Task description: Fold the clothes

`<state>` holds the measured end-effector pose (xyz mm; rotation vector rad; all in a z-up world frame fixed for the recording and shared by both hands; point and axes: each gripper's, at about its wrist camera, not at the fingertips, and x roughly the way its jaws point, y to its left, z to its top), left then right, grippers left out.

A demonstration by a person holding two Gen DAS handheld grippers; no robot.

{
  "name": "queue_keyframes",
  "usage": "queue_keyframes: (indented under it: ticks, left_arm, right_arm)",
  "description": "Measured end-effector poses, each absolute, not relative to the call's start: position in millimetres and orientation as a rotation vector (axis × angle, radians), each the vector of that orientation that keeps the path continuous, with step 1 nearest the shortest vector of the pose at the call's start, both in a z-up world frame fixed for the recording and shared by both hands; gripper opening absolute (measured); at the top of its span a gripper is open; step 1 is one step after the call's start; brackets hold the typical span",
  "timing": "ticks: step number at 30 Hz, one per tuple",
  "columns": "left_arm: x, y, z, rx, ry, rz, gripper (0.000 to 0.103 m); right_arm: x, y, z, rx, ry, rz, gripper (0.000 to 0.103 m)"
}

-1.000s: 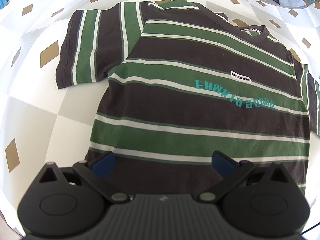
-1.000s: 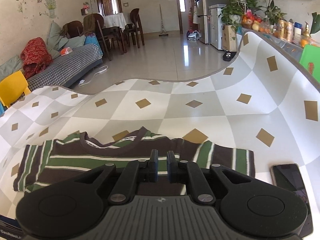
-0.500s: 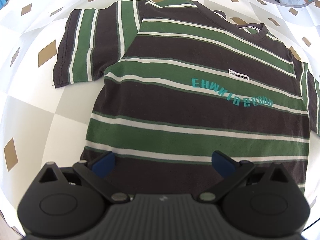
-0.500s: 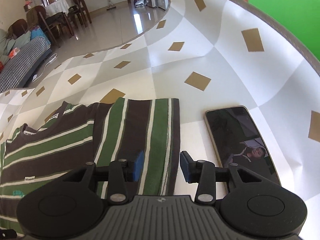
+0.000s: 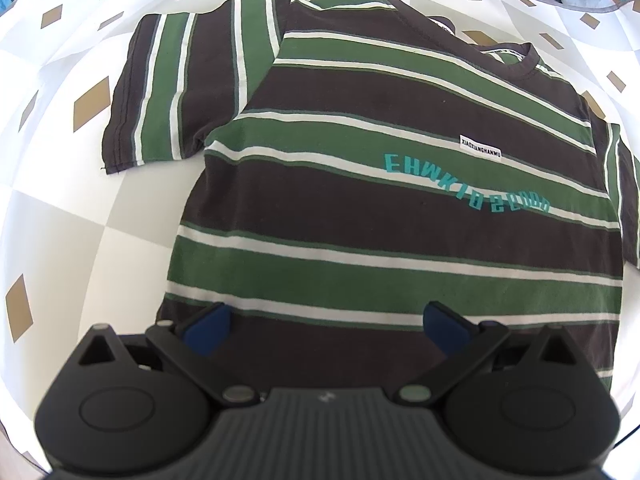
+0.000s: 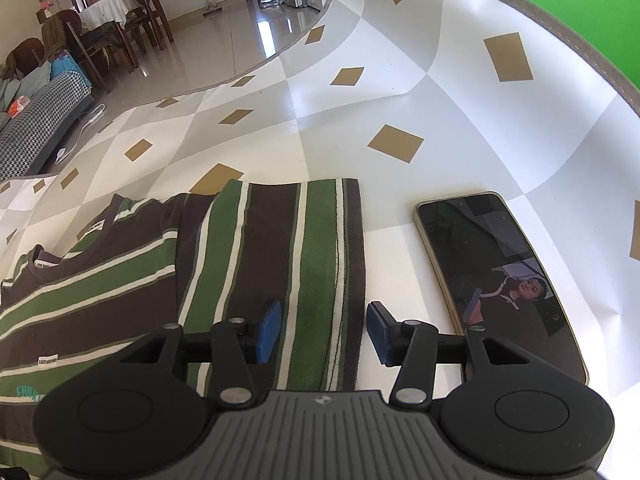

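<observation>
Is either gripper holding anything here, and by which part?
Nothing is held. The left gripper hangs open over the shirt's hem; the right gripper is opening around its sleeve.

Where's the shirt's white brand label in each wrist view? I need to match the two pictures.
Left wrist: white brand label right of centre, just above the teal lettering.
Right wrist: same label at far left, above the lettering's first letters.
Shared landmark: neckline collar.

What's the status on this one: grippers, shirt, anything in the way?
Left gripper open over shirt hem. Right gripper opening over sleeve, nothing gripped. Phone beside sleeve.
</observation>
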<state>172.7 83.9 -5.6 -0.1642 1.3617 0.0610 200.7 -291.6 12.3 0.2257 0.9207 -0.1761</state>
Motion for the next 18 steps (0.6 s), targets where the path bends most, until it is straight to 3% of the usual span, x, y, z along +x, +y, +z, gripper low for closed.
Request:
queue_keyframes:
  ticks: [5, 7, 10, 18]
  left_arm:
    - [171, 84, -6, -0.159, 1.364, 0.059, 0.103]
    - [171, 85, -6, -0.16, 1.363, 0.06, 0.103]
    - [170, 87, -6, -0.16, 1.363, 0.065, 0.103]
    - [170, 91, -6, -0.17, 1.36, 0.074, 0.103]
  right_arm:
    - [202, -276, 9, 0.113, 0.903, -0.155, 0.043]
    - [202, -277, 9, 0.131, 0.89, -0.138, 0.023]
    - [204, -276, 10, 0.147, 0.889, -0.116, 0.01]
    - [203, -259, 32, 0.096, 0.783, -0.085, 0.006]
